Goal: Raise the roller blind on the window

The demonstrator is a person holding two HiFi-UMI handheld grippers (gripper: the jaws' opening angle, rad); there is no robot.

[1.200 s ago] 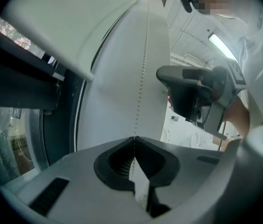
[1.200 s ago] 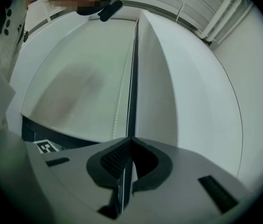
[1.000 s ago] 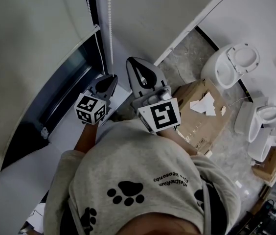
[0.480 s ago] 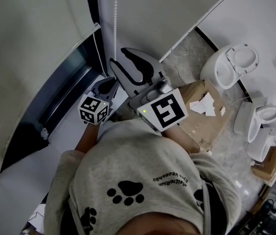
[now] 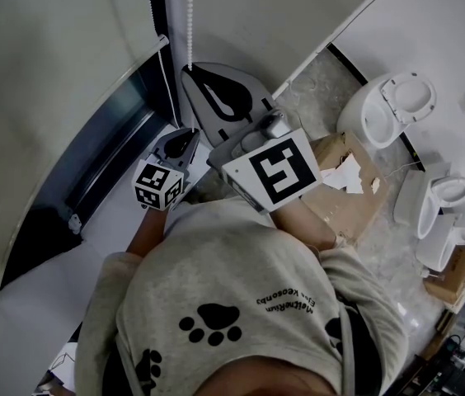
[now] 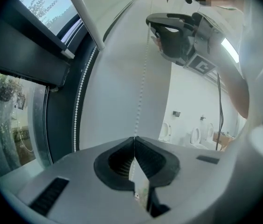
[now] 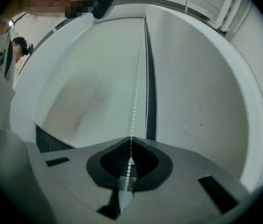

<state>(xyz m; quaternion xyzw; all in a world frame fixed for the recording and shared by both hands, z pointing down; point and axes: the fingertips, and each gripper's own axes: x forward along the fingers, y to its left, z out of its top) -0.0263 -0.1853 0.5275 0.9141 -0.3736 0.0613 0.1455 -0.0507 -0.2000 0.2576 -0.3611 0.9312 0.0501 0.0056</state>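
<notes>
At the far left of the head view the roller blind (image 5: 43,81) hangs pale in front of the window (image 5: 92,167). Its bottom rail ends close to the dark frame, and a band of dark glass shows beneath it. Just right of the frame, the bead chain (image 5: 190,23) drops in a straight line down the white wall. The left gripper (image 5: 190,132) sits low, next to the white ledge (image 5: 92,229), with its marker cube (image 5: 157,186) turned toward the person. In the left gripper view its jaws are pressed together, with the bead chain (image 6: 143,78) running down into the seam between them, so it is clamped on the chain. Above it, the right gripper (image 5: 191,74) reaches higher up the same strand. Its jaws have just closed, and the right gripper view shows them together with the beads (image 7: 134,101) pinched between the pads. That view also shows the blind (image 7: 89,78) spread out to the left of the chain. Below both grippers is the person's grey sweatshirt (image 5: 241,304) with a paw print. Further right, an open cardboard box (image 5: 356,205) lies on the grey floor. Beyond it a white toilet (image 5: 389,110) stands against the wall, with more white sanitary ware (image 5: 443,196) at the right edge.
</notes>
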